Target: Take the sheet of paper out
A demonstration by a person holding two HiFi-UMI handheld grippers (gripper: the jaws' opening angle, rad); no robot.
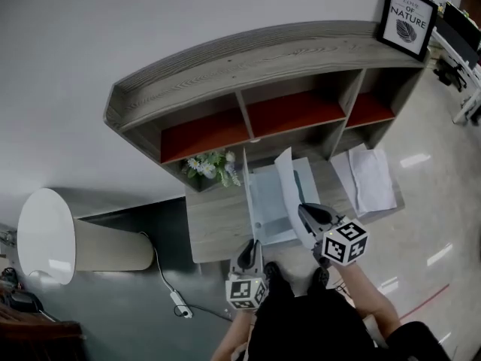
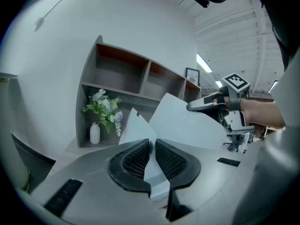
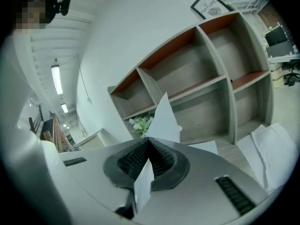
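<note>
A clear plastic folder (image 1: 269, 215) lies open on the grey desk (image 1: 214, 228). Its cover (image 1: 246, 190) stands on edge, and my left gripper (image 1: 250, 245) is shut on that cover's near end; the pale flap (image 2: 137, 128) runs between the pads of the left gripper (image 2: 152, 143). My right gripper (image 1: 303, 210) is shut on a white sheet of paper (image 1: 288, 180), which it holds up above the folder, slanting. In the right gripper view the sheet (image 3: 165, 117) rises from the right gripper's (image 3: 149, 143) closed jaws. In the left gripper view the right gripper (image 2: 197, 106) holds the sheet (image 2: 183, 123).
A curved shelf unit (image 1: 255, 66) with red-backed compartments stands at the desk's far side. A vase of flowers (image 1: 214, 165) sits in its lower left bay. More white papers (image 1: 368, 175) lie on the right end. A framed print (image 1: 408, 10) stands on top.
</note>
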